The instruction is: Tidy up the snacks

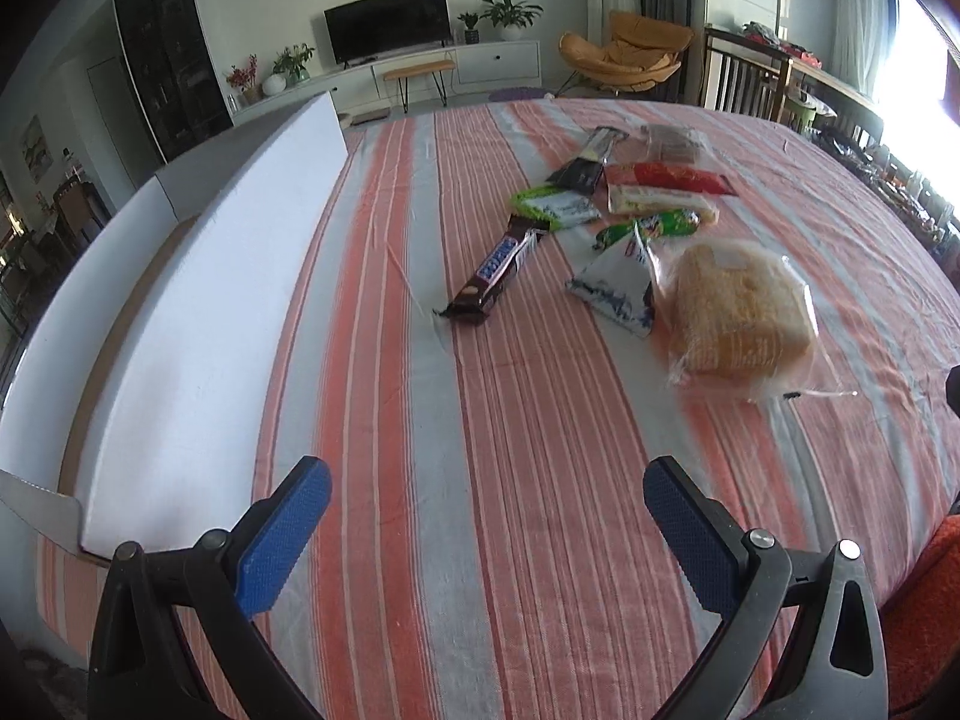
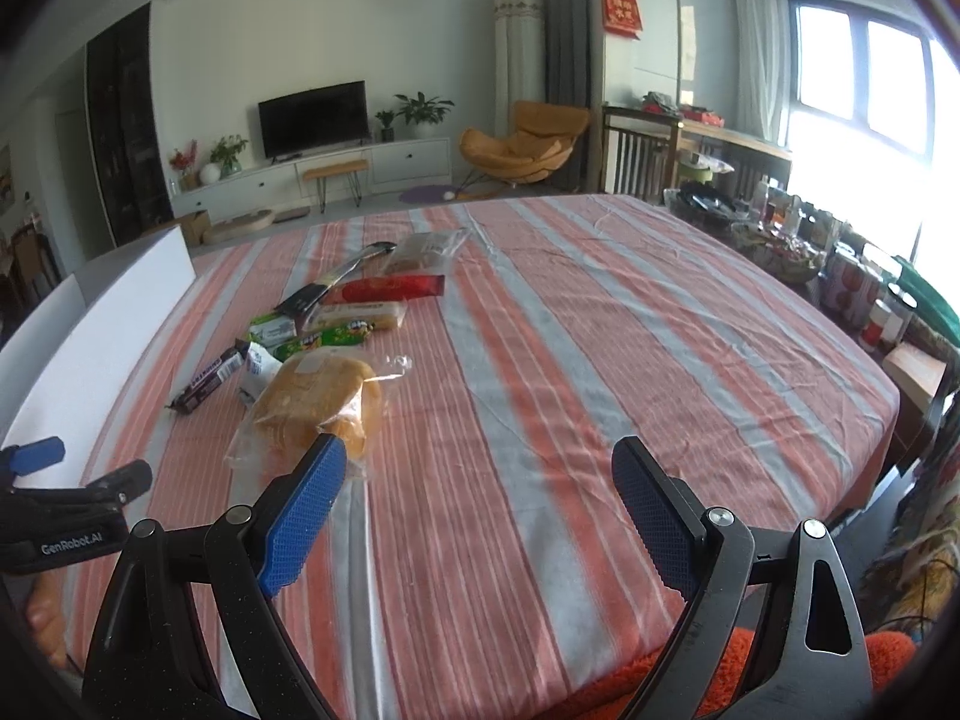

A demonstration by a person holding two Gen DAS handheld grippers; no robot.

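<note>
Grippers first: the left gripper (image 1: 487, 534) hangs above the near edge of the bench (image 1: 540, 540) with its blue pads spread and nothing between them; the right gripper (image 2: 479, 510) is the same — spread wide, empty, low over the striped cloth. Just ahead of the right one lies the bagged bread (image 2: 318, 402), nearest of the snacks. Beyond it the rest sit bunched toward the bench's middle and far-left: a chocolate bar (image 1: 501, 270), a white-and-blue packet (image 1: 618, 285), green wrappers, a red packet (image 1: 666, 177). A white box (image 1: 198, 324) runs along the left edge. No snack is held yet — this looks like the reach. Next: close on the bread's loose bag gently.
</note>
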